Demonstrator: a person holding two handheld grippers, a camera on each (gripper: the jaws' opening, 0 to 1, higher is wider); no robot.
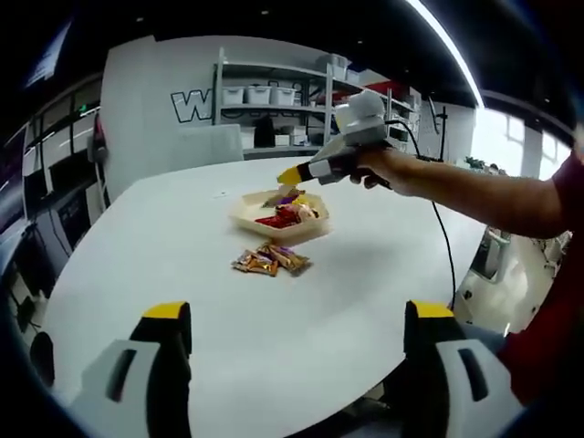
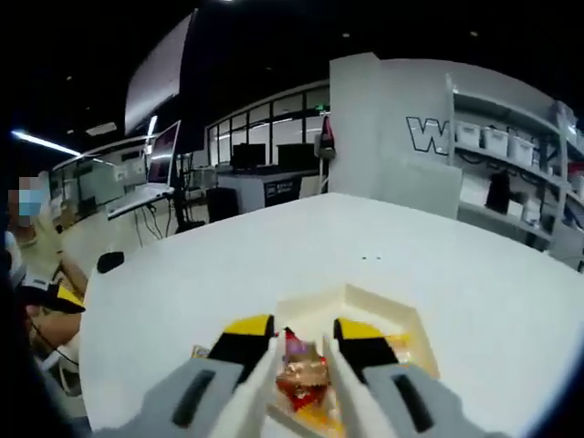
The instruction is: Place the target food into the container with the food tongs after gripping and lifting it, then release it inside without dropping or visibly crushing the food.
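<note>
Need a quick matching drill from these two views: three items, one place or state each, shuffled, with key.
Items:
1. cream hexagonal tray
2. loose pile of orange-wrapped snacks
3. left gripper

States:
A. open, jaws wide apart over the white table
B. lying on the table just outside the tray
C. holding wrapped snacks, with the right gripper above it

Pairs: 1-C, 2-B, 3-A

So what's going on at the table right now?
A person holds the right claw over the cream tray on the white table, with tongs between its jaws closing around a wrapped snack above the tray. More wrapped snacks lie beside the tray on the table. The left claw hangs back, open and empty.
</note>
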